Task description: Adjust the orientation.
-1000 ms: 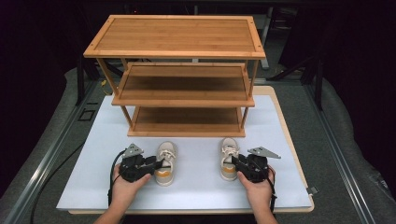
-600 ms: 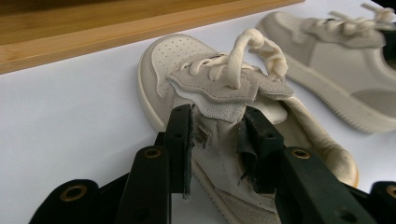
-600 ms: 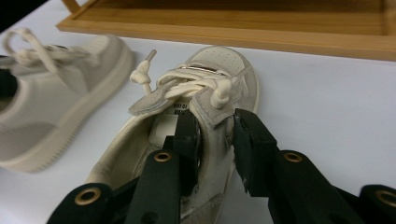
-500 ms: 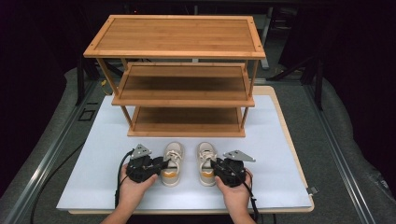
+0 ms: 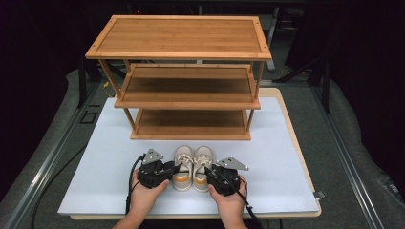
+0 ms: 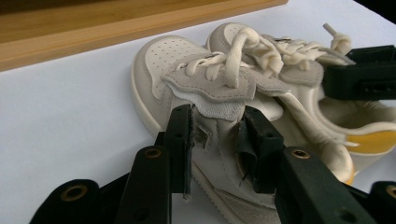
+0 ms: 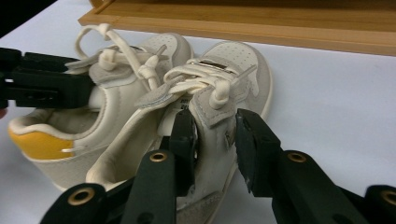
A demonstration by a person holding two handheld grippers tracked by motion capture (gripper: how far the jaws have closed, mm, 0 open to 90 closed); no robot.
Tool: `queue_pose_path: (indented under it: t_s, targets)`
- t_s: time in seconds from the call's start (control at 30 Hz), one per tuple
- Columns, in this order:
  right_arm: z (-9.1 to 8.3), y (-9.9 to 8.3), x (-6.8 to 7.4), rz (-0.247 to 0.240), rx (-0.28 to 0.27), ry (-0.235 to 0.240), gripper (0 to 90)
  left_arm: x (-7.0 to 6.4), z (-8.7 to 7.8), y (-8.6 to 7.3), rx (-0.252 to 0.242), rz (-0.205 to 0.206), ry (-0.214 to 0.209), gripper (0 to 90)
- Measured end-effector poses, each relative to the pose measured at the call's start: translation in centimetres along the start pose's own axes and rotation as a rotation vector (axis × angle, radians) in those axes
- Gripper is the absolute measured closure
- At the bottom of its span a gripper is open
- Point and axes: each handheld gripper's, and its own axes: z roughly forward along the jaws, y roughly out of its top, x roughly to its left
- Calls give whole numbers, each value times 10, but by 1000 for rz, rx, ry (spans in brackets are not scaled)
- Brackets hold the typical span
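On white mat [image 5: 110, 162]: cream shoes [image 5: 192, 167] side by side (yellow heels), laced.

Two shoes: left shoe [image 5: 183, 168] touching right shoe [image 5: 202, 168], on mat [image 5: 110, 157], before rack [image 5: 186, 90].

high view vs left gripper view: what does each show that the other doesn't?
High view alone: the whole three-tier wooden shoe rack with bare shelves, both of the person's hands, and the right gripper in full on the right cream sneaker with yellow heel.

Left gripper view alone: the left gripper has its jaws clamped on the side wall of the left cream sneaker, one inside the opening, one outside; laces and grey suede tongue up close.

Both: the sneakers side by side and touching on the white table mat, toes toward the rack.
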Motion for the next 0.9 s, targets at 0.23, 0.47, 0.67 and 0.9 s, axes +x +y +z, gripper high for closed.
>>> queue_pose_path:
  t_s: [0.23,0.47,0.67,0.9]
  targets:
    - [-1,-3,3,13,-8,6,640,0,-3,-1,7,-2,-13,658]
    - [-4,-4,0,11,-11,28,622,1,-5,-7,-13,-86,-21,603]
    - [5,-8,2,36,-24,6,565,-7,3,-15,-74,-123,32,550]
    - [9,-12,-2,75,-70,11,577,1,4,-28,-169,-210,-26,552]
